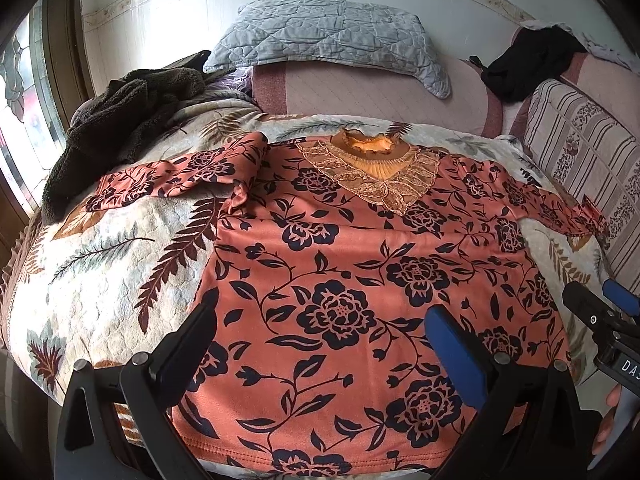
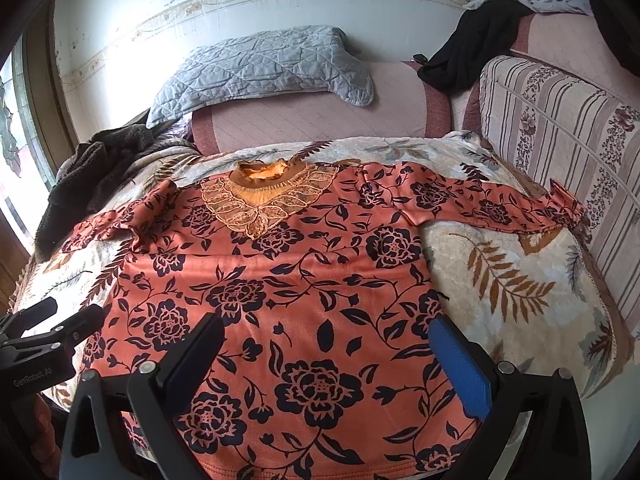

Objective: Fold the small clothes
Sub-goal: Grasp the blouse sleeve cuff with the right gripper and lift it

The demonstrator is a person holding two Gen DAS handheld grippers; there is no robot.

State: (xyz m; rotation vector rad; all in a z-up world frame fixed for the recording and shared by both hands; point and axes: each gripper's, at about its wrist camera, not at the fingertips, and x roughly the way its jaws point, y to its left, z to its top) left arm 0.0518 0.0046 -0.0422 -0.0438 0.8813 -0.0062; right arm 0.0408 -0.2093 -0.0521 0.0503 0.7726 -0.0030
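The orange floral top (image 1: pixel 352 280) lies flat and face up on the leaf-patterned blanket (image 1: pixel 112 280), sleeves spread toward 10 and 2 o'clock and the lace collar (image 1: pixel 368 168) at 12 — I think it is laid this way so the folding can begin from the hem. The cloth looks soft and velvety, with dark rose prints. The left gripper (image 1: pixel 324 344) and the right gripper (image 2: pixel 328 356) both hang over the hem at 6 o'clock, jaws wide apart and holding nothing. A fuzzy dark garment (image 1: pixel 120 120) sits at 10 o'clock — a quilted grey pillow (image 1: pixel 328 36) at 12.
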